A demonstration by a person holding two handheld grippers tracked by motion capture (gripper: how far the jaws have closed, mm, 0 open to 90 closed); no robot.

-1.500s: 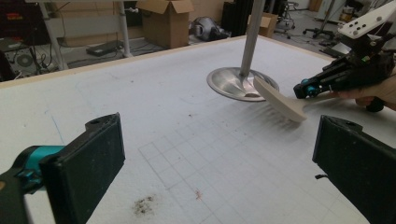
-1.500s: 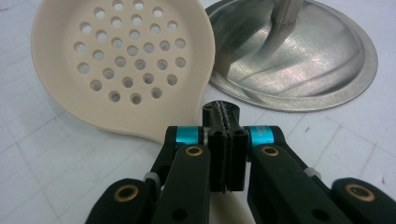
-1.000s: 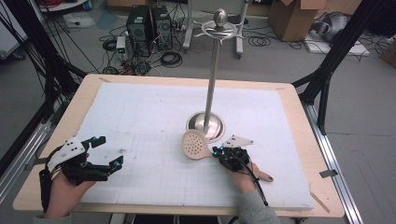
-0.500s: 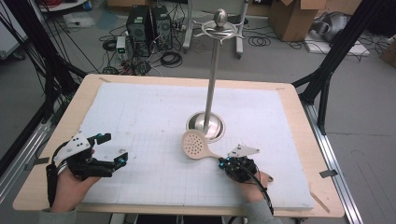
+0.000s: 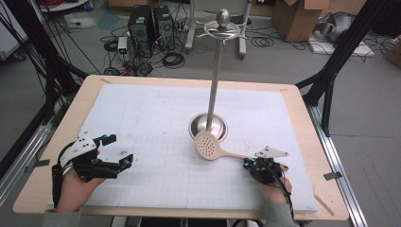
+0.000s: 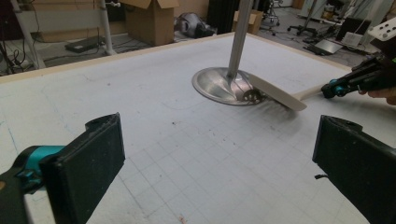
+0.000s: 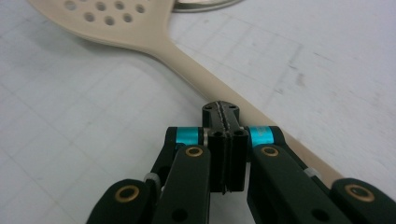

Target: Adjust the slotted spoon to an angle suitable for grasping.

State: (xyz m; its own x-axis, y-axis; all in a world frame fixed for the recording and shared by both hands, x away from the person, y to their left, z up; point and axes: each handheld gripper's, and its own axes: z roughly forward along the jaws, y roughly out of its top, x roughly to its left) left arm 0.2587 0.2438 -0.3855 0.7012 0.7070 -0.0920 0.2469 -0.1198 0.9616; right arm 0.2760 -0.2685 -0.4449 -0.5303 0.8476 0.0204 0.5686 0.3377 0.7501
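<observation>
The spoon (image 5: 209, 146) looks like matt beige plastic, smooth, with punched holes. The stand (image 5: 215, 85) is polished metal, its dished base shiny enough to mirror the spoon's edge. The mat (image 5: 156, 113) is matt white with a faint grid, a bit scuffed and speckled. Table (image 5: 302, 123) edge is pale raw-looking wood. Left gripper (image 6: 219, 154) pads (image 6: 95, 158) look like rough black foam-ish stuff.

— How many utensils lie on the table (image 5: 293, 101)?
— One: a single beige slotted spoon (image 5: 210, 146), near the middle toward the front edge.
— And stands?
— One metal stand (image 5: 215, 94), its round base at the table's middle.
— Grippers?
— Two: the left gripper (image 5: 113, 152) by the front left corner, the right gripper (image 5: 249, 163) toward the front right corner.
— Hands?
— Two, one on each.
</observation>
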